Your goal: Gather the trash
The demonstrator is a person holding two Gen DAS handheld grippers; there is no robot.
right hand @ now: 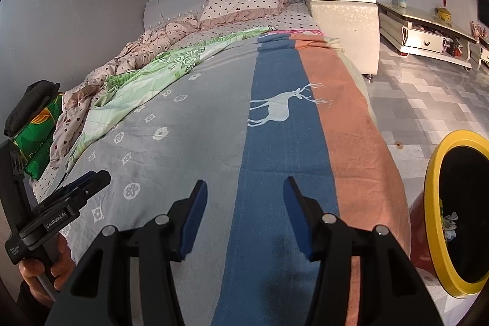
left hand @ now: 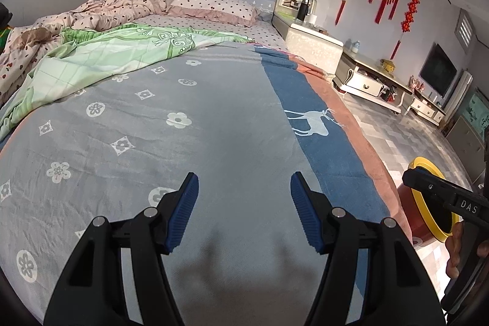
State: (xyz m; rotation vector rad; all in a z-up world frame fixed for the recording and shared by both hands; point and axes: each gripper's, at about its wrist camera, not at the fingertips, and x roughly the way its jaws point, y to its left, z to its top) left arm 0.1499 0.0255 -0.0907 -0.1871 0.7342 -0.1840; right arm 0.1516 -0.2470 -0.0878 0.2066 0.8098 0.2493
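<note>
Down in the bin [right hand: 458,213] at your right, beside the bed's foot corner, sat the only trash [right hand: 450,226] these views showed: a small pale crumpled scrap against the black liner under the yellow rim. It looked like tissue or wrapper, so my read was light, soft and crushable, nothing fragile; a pinch anywhere on the bunched middle would have held it, though a loose wad could have slipped from smooth pads. On the bedspread [left hand: 214,112] itself you had no visible litter, only printed flowers and the deer.

Your right gripper [right hand: 244,213] hung over the blue stripe with its jaws spread wide and nothing between them. Your left gripper [left hand: 243,203] matched it over the grey cloth, wide apart and empty too.

Room to move was good across the flat spread. Further up, the green quilt [left hand: 107,57] and the spotted bedding [left hand: 101,11] lay rumpled, and folds like those could have hidden scraps or snagged a fingertip. On your right the bed edge dropped to tiled floor [right hand: 428,100], with the bin rim close to your right hand's path; the nightstand [right hand: 345,20] stood well apart.
</note>
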